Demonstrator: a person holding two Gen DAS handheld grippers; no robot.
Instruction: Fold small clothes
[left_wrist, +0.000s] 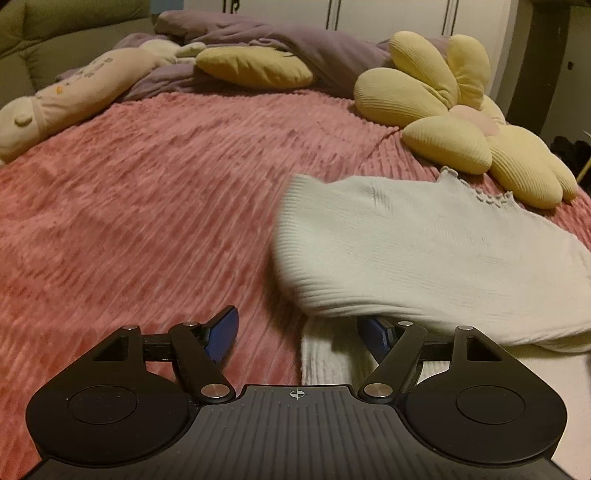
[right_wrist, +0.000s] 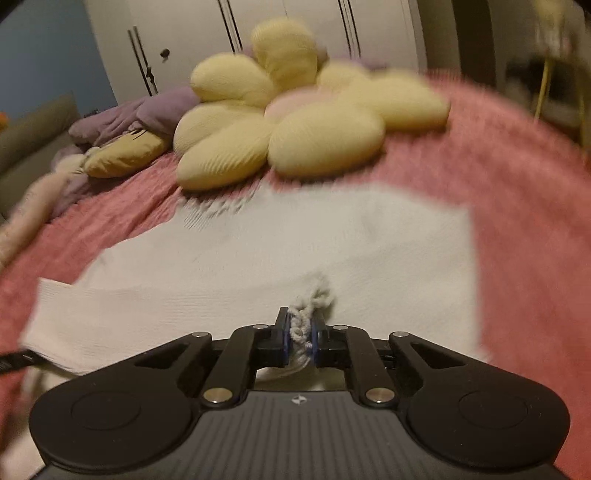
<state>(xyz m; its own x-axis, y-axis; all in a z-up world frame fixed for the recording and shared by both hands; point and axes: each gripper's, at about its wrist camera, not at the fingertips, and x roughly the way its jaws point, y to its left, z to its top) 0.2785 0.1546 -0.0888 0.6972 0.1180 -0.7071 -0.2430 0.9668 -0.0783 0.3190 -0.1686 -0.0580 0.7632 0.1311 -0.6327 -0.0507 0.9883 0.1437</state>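
Garment: white ribbed knit top (right_wrist: 258, 251) spread on the pink blanket (left_wrist: 147, 184), its frilled hem towards the flower cushion (right_wrist: 295, 122) at the bed's far edge.
Right gripper (right_wrist: 300, 332): clenched on a bunched bit of the top's frilled edge, directly at its fingertips; the rest of the cloth lies ahead of it and out to both sides.
Left gripper (left_wrist: 299, 332): released, jaws wide, nothing pinched; one fold of the top drapes over its right finger, blurred, and more white cloth lies under it.
Long axis: the top seems to run crosswise to the right gripper, though blur makes that unsure.
Nearer hand: right one already has hold; left one is just beside the cloth's left end, probably the next corner to pinch.
Surface: soft ribbed blanket, likely to drag on the knit.
Room: purple duvet (left_wrist: 295, 44), plush toy (left_wrist: 74, 92), white wardrobe doors (right_wrist: 258, 22) behind.
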